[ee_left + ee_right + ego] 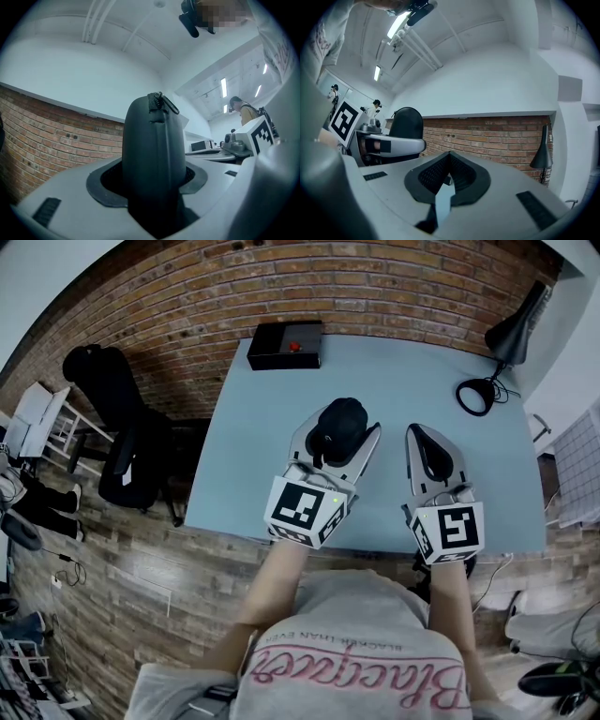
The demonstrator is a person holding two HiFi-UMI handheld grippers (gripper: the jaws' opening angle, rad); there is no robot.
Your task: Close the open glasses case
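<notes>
While the left gripper (343,432) hangs over the near half of the pale blue table (262,456), its grey jaws are clamped on the glasses case (154,150), one on each side. In the left gripper view the case stands on end between the ribbed black pads (105,180), a smooth, matte black, rounded shell that narrows to a domed top. A seam runs up its near face to a small metal zip pull (165,101) at the crown, and I cannot tell from this angle whether the two halves meet all the way round. From the head view the case shows as a dark oval lump between the jaw tips.

Just beside it, the right gripper (422,435) has its jaws drawn together, the ribbed pads meeting at the tip, with only a thin wedge of the table's blue showing lower down and nothing between them. Each gripper carries a white cube with black square markers (305,509) at its rear.

At the table's far edge sits a flat black box (285,344) with a red spot on top. A black cone-shaded lamp (511,334) stands at the far right corner, against the rough red brick wall (187,306)
</notes>
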